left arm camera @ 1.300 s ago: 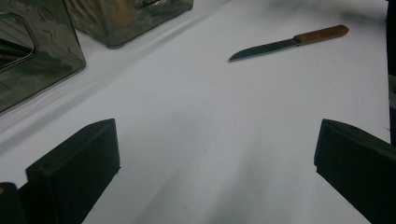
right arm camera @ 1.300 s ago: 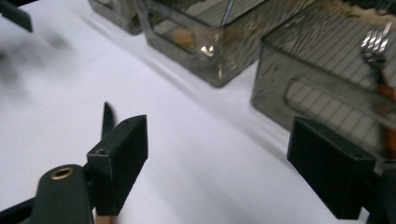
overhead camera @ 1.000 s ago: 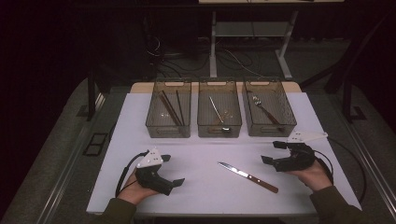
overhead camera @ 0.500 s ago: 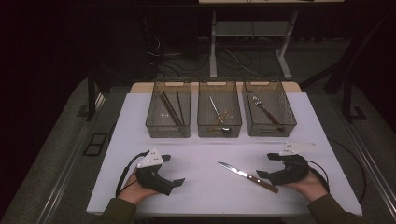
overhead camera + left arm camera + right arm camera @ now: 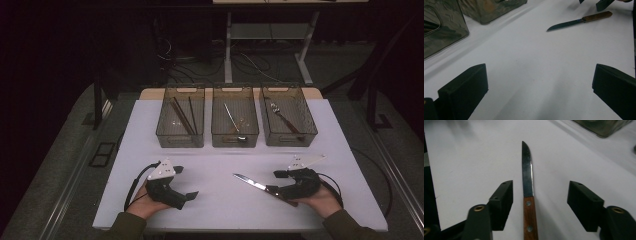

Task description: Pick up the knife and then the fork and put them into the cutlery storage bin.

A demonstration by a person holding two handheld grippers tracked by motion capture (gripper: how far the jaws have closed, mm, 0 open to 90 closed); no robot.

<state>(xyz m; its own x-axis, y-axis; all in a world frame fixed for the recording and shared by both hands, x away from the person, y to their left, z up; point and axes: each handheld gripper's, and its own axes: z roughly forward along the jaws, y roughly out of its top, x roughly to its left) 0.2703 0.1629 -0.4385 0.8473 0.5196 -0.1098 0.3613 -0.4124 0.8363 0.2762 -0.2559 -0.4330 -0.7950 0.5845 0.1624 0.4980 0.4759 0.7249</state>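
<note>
White tabletop (image 5: 220,200) carries a wooden-handled knife (image 5: 262,187) lying flat at front right. Right gripper (image 5: 540,202) straddles its handle; the jaws have just been closing and stand clear of it. Left gripper (image 5: 187,187) rests spread and empty, well apart.

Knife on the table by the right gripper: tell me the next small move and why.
Probably finish closing the right gripper on the wooden handle of the knife. The handle lies flat on the white table between the jaws, which have just been closing, yet gaps remain on both sides, so nothing is gripped. The left gripper rests open, apart.
</note>
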